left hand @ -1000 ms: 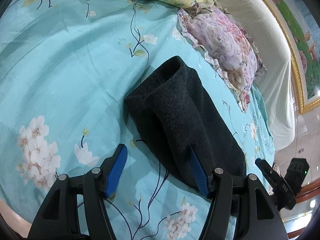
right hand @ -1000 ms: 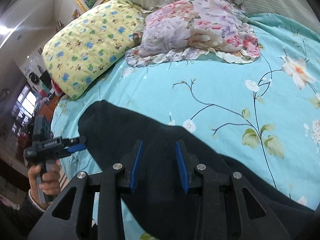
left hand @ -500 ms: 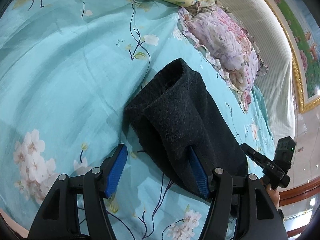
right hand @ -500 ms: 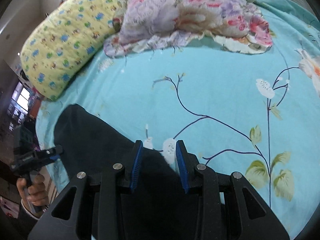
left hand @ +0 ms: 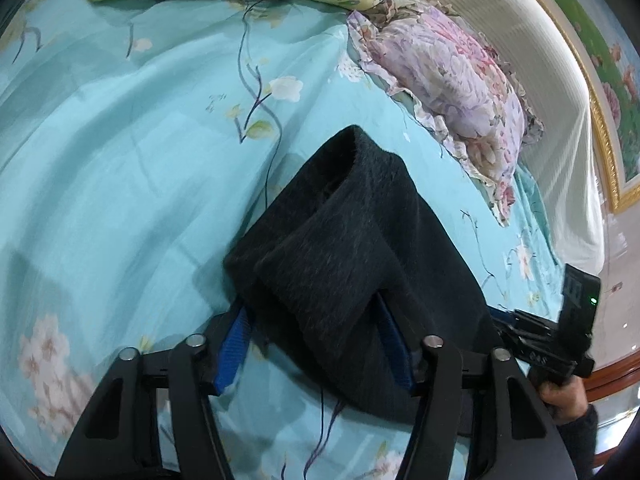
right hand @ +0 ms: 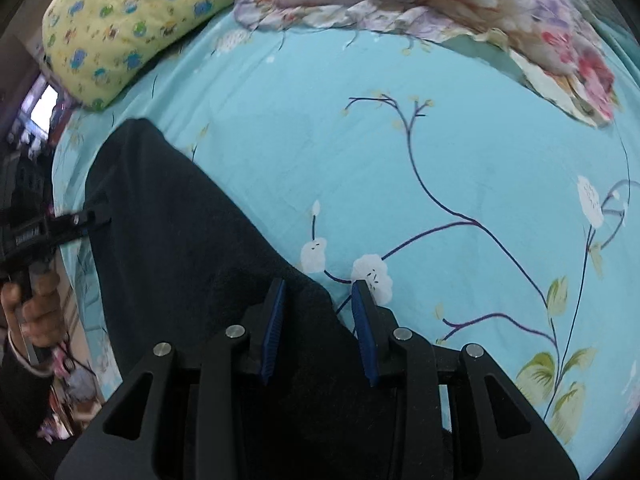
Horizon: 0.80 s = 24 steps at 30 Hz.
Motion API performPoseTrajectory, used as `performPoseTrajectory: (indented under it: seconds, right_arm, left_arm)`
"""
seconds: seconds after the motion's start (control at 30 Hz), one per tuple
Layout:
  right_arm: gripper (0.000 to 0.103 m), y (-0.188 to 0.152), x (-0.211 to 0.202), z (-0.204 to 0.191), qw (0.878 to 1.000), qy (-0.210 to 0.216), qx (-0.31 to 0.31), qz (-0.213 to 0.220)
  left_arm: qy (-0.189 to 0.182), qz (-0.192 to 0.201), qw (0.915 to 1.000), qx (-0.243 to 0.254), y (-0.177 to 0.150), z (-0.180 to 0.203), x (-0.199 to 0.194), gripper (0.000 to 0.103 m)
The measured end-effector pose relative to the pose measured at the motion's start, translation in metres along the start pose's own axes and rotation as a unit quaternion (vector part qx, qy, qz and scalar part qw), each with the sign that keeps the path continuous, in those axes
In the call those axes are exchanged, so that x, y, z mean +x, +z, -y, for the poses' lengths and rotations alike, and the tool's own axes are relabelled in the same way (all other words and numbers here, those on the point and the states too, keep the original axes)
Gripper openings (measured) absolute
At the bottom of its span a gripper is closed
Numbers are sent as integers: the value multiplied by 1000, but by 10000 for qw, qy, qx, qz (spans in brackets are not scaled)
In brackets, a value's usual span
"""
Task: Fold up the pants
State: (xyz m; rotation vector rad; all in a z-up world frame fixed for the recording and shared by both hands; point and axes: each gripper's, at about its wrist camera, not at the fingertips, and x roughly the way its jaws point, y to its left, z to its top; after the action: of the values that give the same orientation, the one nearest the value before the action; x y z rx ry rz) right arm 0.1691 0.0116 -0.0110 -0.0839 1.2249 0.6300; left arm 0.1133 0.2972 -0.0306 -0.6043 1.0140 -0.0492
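The pants (left hand: 360, 264) lie folded between the closing left hand-held gripper (left hand: 316, 344), not yet gripped.

Left gripper (left hand: 316, 344): matte black frame, triangular cut-outs in the outer arms, four silver round screw heads, ribbed blue pads (left hand: 232, 350). Right gripper (right hand: 318, 330): same build, blue pads (right hand: 366, 332), silver screws. Its body shows a green LED and white lettering. Right hand (left hand: 560, 394): dark knit sleeve. Left hand (right hand: 36, 308): dark sleeve, thin pale wrist band.

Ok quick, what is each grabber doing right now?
Left gripper: jaws closing around a fold of the black pants.
Right gripper: part open over the pants' edge, not clamped.
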Motion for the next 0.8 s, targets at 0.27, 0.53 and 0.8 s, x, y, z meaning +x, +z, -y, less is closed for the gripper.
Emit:
performPoseTrajectory:
  seconds: [0.27, 0.53, 0.8]
  right_arm:
    - [12, -8, -22, -26, 9960, -542, -656, 280]
    - [11, 1, -65, -35, 9842, -1051, -554, 1312]
    - [10, 9, -11, -47, 9764, -1566, -690, 1321]
  left_arm:
    - [-353, 417, 9981, 279, 0, 9, -30, 18]
    - [-690, 874, 9906, 794, -8, 24, -85, 18]
    - [-247, 625, 9943, 829, 7, -3, -38, 18]
